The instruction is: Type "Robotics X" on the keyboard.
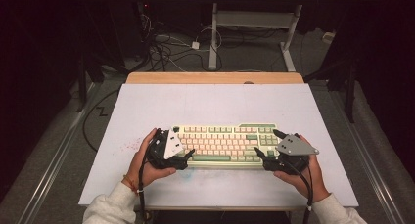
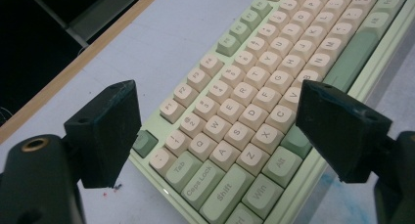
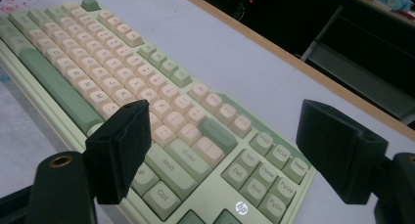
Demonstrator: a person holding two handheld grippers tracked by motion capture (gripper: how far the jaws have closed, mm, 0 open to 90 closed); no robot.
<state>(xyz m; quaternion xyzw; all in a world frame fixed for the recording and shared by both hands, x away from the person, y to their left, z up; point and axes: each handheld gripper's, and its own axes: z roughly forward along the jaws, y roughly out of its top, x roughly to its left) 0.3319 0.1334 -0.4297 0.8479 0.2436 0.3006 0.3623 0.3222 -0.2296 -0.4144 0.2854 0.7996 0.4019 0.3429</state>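
A pale green keyboard (image 1: 222,145) with cream and green keys lies flat on the white table top (image 1: 215,104), near its front middle. My left gripper (image 1: 177,142) stands open at the keyboard's left end, one jaw beyond the far edge and one past the near edge. In the left gripper view the keyboard (image 2: 254,111) runs between the two black jaws of the left gripper (image 2: 220,131). My right gripper (image 1: 269,145) is open astride the right end. The right gripper view has the arrow-key and Enter area of the keyboard (image 3: 195,150) between the spread jaws of the right gripper (image 3: 227,150). Neither gripper holds anything.
A wooden strip (image 1: 215,78) borders the table's far edge. Beyond it, cables (image 1: 164,48) lie on the floor by a white desk frame (image 1: 254,23). Small red specks (image 1: 128,146) mark the table left of the keyboard. A blue smudge (image 2: 318,194) lies on the table by the keyboard's front edge.
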